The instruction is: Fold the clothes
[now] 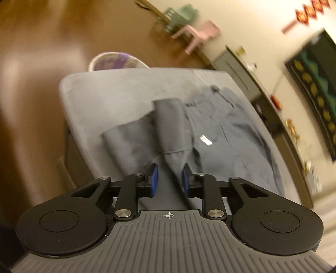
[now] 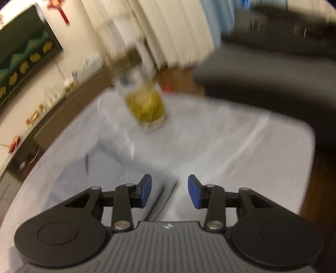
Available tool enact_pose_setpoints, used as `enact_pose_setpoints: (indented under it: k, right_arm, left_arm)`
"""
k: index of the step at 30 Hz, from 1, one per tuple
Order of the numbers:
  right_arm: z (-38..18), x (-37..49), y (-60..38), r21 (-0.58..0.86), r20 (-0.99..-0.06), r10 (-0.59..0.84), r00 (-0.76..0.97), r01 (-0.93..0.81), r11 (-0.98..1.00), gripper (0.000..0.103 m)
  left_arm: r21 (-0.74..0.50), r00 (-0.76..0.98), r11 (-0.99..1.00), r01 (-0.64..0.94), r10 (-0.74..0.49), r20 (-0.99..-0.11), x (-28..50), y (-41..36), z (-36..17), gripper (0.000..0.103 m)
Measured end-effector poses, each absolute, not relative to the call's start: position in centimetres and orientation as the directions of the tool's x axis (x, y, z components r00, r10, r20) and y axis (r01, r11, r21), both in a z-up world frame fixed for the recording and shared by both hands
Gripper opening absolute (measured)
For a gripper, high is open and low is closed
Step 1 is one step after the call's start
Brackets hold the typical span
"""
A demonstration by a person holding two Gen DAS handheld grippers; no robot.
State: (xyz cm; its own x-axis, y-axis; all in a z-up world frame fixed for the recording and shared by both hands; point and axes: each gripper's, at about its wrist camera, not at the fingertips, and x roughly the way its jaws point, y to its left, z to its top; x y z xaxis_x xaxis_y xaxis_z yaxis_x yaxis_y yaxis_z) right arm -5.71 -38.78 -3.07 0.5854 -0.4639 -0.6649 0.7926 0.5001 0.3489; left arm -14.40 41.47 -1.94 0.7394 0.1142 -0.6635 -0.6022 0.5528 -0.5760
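I see the grey garment [image 1: 210, 130] lying rumpled on the counter [image 1: 100, 92], one flap running up between my left gripper [image 1: 169, 178] fingers — apart, not pinching. It looks soft, light, floppy; I'd grip a hem or corner. Right gripper [image 2: 169, 191] fingers stand apart, empty.

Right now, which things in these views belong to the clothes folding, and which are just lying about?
Job in hand:
grey garment
left gripper, with a fold of it between the pads
right gripper, open
grey-covered table

Lying about:
yellow-green container, blurred
woven basket
pink chair
green chair
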Motion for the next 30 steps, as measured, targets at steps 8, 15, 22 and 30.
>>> enact_pose_setpoints:
  k: [8, 15, 22, 30]
  right_arm:
    - [-3.2, 1.3, -22.8, 0.087, -0.645, -0.078, 0.760, 0.174, 0.981, 0.037]
    - [-6.5, 7.9, -22.5, -0.021, -0.714, -0.159, 0.682, 0.207, 0.978, 0.044]
    - [-6.2, 7.7, -23.3, -0.126, -0.714, -0.342, 0.611, 0.369, 0.921, 0.042]
    - [0.2, 3.3, -1.7, -0.295, -0.483, -0.068, 0.873, -0.089, 0.951, 0.041]
  left_arm:
    - [-0.483, 0.695, 0.604, -0.634, 0.170, -0.699, -12.5, 39.5, -3.1, 0.018]
    - [-0.564, 0.758, 0.629, -0.535, 0.062, -0.650, -3.8, 43.0, -4.7, 0.017]
    - [-0.623, 0.756, 0.561, -0.545, 0.009, -0.654, -4.0, 45.0, -4.7, 0.022]
    - [-0.707, 0.785, 0.478, -0.522, -0.055, -0.617, -6.3, 48.5, -4.1, 0.023]
